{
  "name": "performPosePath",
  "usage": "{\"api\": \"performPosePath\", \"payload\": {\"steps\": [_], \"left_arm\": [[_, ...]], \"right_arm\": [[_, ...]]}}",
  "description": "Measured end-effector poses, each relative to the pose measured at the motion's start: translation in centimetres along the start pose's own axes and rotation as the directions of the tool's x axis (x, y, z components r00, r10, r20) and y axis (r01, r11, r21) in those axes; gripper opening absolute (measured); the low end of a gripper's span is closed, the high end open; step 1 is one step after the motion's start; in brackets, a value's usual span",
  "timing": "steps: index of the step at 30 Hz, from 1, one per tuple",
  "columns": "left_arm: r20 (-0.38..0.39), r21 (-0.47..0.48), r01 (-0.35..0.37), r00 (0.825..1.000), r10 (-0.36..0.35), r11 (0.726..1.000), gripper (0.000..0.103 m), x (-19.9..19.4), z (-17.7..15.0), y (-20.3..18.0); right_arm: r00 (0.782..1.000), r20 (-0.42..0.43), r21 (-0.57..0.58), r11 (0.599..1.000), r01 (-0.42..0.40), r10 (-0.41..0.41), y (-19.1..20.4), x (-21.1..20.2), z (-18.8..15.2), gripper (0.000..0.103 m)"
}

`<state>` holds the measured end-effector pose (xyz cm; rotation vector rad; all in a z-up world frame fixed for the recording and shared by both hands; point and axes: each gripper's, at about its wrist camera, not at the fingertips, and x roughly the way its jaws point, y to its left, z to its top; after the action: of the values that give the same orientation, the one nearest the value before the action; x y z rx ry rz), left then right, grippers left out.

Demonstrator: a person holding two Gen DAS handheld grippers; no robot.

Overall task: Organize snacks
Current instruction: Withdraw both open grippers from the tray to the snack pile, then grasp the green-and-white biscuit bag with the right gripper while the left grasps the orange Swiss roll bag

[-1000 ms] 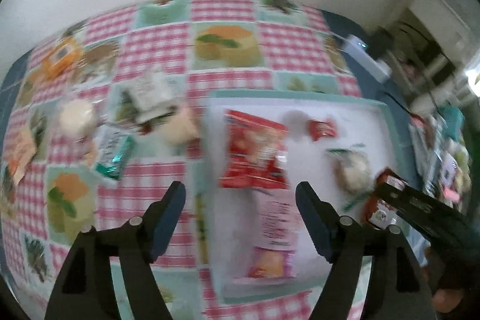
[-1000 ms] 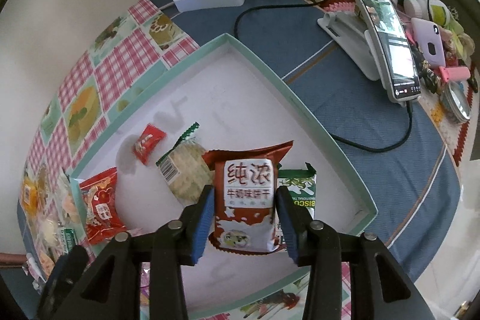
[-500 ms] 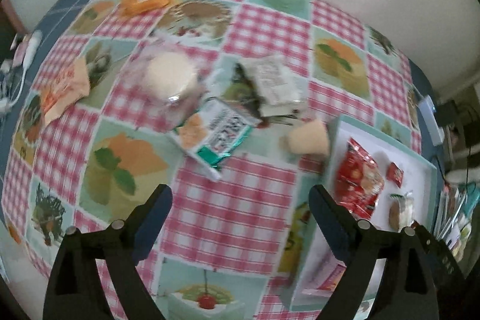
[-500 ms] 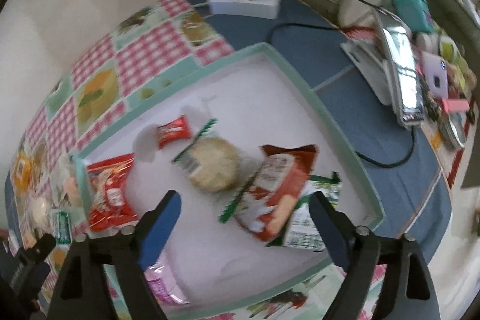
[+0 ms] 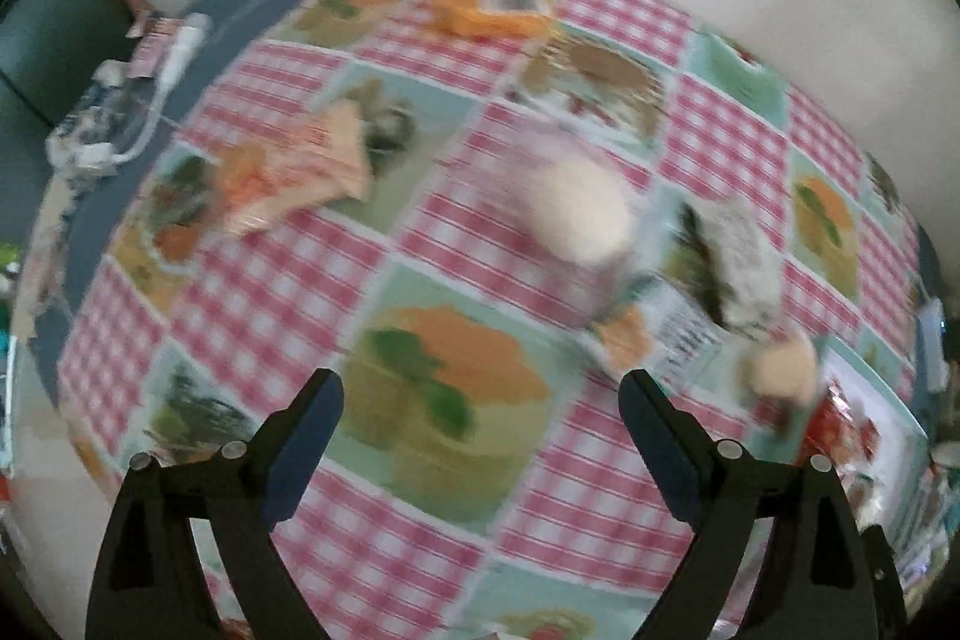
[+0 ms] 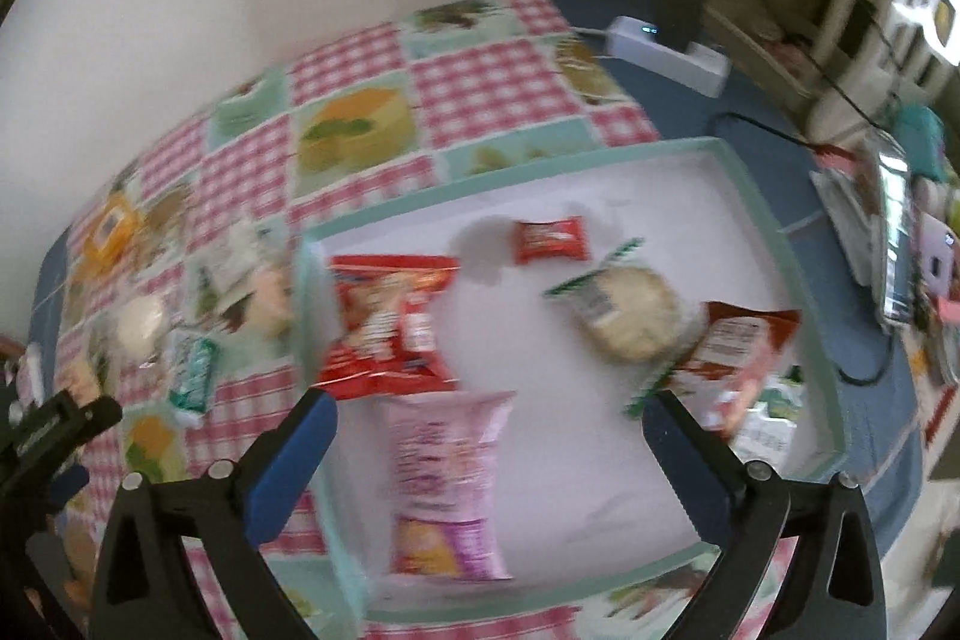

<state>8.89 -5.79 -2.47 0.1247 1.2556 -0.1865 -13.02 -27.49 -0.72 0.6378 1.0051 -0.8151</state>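
- Looking down my left wrist view, I see the left gripper (image 5: 480,391) spread wide and empty over the checked tablecloth (image 5: 288,292); loose snacks lie beyond it, blurred, a pale round one (image 5: 579,214) nearest.
- On my right wrist view, the right gripper (image 6: 489,415) is opening with nothing between its jaws, above the tray (image 6: 774,232) holding a pink packet (image 6: 447,478), a red packet (image 6: 387,325) and a round biscuit (image 6: 627,319).

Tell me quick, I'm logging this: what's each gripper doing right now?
Left gripper: open, empty, above the checked tablecloth.
Right gripper: jaws opening, holding nothing, above the tray.
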Motion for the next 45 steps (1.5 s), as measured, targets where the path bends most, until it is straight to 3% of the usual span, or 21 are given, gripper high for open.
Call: {"api": "performPosePath", "payload": {"steps": [11, 18, 29, 37, 45], "left_arm": [[0.09, -0.058, -0.196, 0.976, 0.2, 0.979, 0.094, -0.6, 2.7, 6.7], [0.1, -0.095, -0.23, 0.966, 0.239, 0.969, 0.094, -0.7, 3.7, 9.8], [0.064, -0.166, -0.207, 0.973, 0.22, 0.964, 0.094, 0.4, 4.7, 13.7], [0.024, -0.185, -0.121, 0.992, 0.127, 0.975, 0.094, 2.0, 6.1, 14.6], [0.003, -0.22, -0.056, 0.998, 0.058, 0.974, 0.094, 3.5, 7.6, 15.5]], "right_arm": [[0.998, 0.018, -0.076, 0.995, -0.063, 0.065, 5.7, -0.2, -1.1, 0.103], [0.996, 0.021, -0.104, 0.991, -0.089, 0.092, 9.3, -0.1, -1.8, 0.103], [0.991, 0.002, -0.118, 0.984, -0.134, 0.136, 12.8, 0.8, -2.3, 0.103], [0.99, 0.006, -0.084, 0.987, -0.139, 0.14, 13.5, 1.6, -1.0, 0.103], [0.989, -0.01, -0.112, 0.983, -0.146, 0.146, 16.2, 3.0, -0.7, 0.103]]}}
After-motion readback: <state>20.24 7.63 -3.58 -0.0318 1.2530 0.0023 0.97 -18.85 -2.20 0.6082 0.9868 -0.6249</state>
